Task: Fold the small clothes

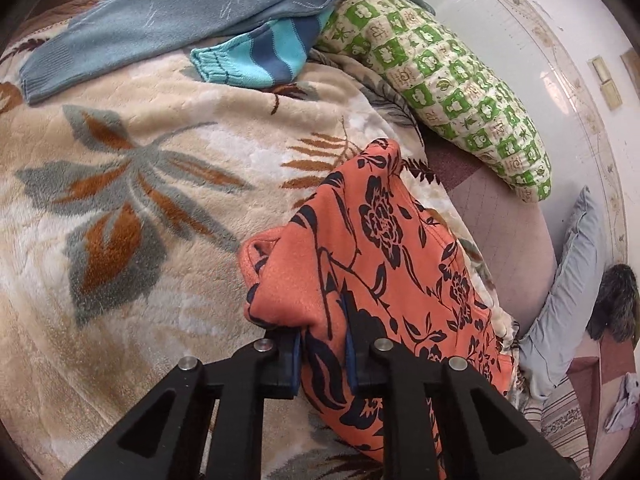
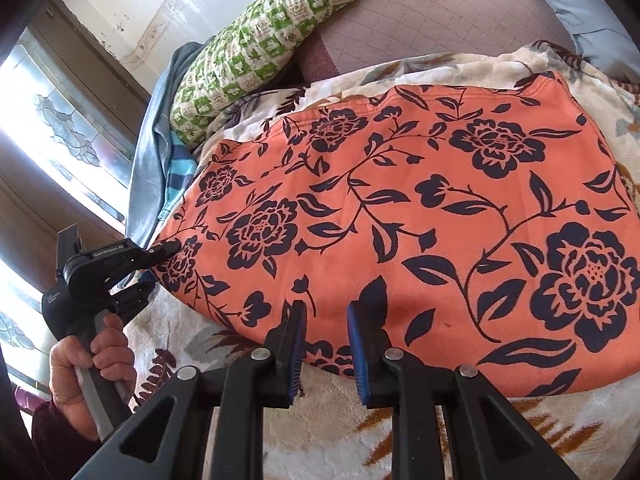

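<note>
An orange garment with dark flowers (image 2: 400,220) lies spread flat on the floral blanket (image 2: 340,420). In the left wrist view my left gripper (image 1: 322,320) is shut on a bunched corner of that orange garment (image 1: 380,240), with cloth pinched between the blue pads. The right wrist view shows the same left gripper (image 2: 158,264) at the garment's left corner, held by a person's hand (image 2: 92,360). My right gripper (image 2: 326,306) hovers over the garment's near hem. Its jaws stand a narrow gap apart and the cloth beneath lies flat and unpinched.
A blue-grey sweater (image 1: 180,12) and a teal striped garment (image 1: 256,56) lie at the blanket's far side. A green patterned pillow (image 1: 440,80) leans by the wall, and a grey-blue pillow (image 1: 576,260) lies beyond the bed's right edge. A window (image 2: 60,120) is at the left.
</note>
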The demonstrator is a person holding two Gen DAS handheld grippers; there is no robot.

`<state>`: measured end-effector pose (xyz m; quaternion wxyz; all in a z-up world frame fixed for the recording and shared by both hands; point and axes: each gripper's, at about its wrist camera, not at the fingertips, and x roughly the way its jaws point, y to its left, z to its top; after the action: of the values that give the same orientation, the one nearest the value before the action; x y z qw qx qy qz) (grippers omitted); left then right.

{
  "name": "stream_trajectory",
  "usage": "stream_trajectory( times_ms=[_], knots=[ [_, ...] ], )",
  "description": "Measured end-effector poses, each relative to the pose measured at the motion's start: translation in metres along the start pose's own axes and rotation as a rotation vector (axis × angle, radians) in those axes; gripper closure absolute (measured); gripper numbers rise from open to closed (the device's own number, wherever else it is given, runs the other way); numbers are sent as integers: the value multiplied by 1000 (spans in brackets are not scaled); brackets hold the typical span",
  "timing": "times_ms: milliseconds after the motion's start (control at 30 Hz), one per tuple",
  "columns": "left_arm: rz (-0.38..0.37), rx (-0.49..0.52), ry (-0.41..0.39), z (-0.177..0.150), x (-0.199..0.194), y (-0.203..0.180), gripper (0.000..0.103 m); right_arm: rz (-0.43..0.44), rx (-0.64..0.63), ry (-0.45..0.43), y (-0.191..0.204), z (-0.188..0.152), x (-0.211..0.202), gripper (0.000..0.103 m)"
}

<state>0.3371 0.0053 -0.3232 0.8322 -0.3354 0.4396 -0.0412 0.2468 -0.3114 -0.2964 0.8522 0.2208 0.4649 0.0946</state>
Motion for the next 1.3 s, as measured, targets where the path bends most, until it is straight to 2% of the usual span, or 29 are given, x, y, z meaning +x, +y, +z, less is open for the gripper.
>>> stream_trajectory(
  times_ms=[67, 133, 267, 433, 533, 633, 800, 933, 1000, 1033, 1100, 1233, 1300],
  knots=[
    [-17, 31, -11, 1, -8, -9, 87, -38, -11, 41, 0, -3, 19, 79],
    [-31, 91, -26, 3, -19, -25, 87, -34, 6, 40, -3, -4, 25, 79],
    [-61, 248, -76, -4, -44, -72, 88, 34, 113, 70, -15, 2, 13, 79],
    [-99, 433, -99, -30, -65, -143, 89, 34, 260, 43, -48, 9, -9, 79],
    [-116, 536, -82, -55, -67, -190, 89, 30, 341, -15, -73, 17, -40, 79],
    [-143, 637, -51, -91, -61, -237, 89, 1, 404, -125, -105, 25, -84, 79],
    [-169, 811, 42, -183, -19, -304, 90, -54, 562, -304, -180, 25, -154, 79],
    [-152, 918, 155, -264, 43, -311, 90, -123, 642, -380, -227, 15, -190, 78],
    [-85, 965, 210, -295, 69, -300, 90, -143, 665, -392, -242, 13, -199, 78],
    [-68, 989, 203, -303, 72, -294, 90, -143, 673, -390, -249, 13, -200, 78],
    [-92, 1022, 171, -305, 63, -291, 90, -129, 675, -381, -254, 15, -199, 78],
    [-187, 994, 215, -277, 35, -290, 90, -89, 632, -347, -242, 22, -193, 78],
    [-218, 1008, 164, -263, 8, -287, 89, -59, 606, -316, -234, 24, -185, 78]
  ],
)
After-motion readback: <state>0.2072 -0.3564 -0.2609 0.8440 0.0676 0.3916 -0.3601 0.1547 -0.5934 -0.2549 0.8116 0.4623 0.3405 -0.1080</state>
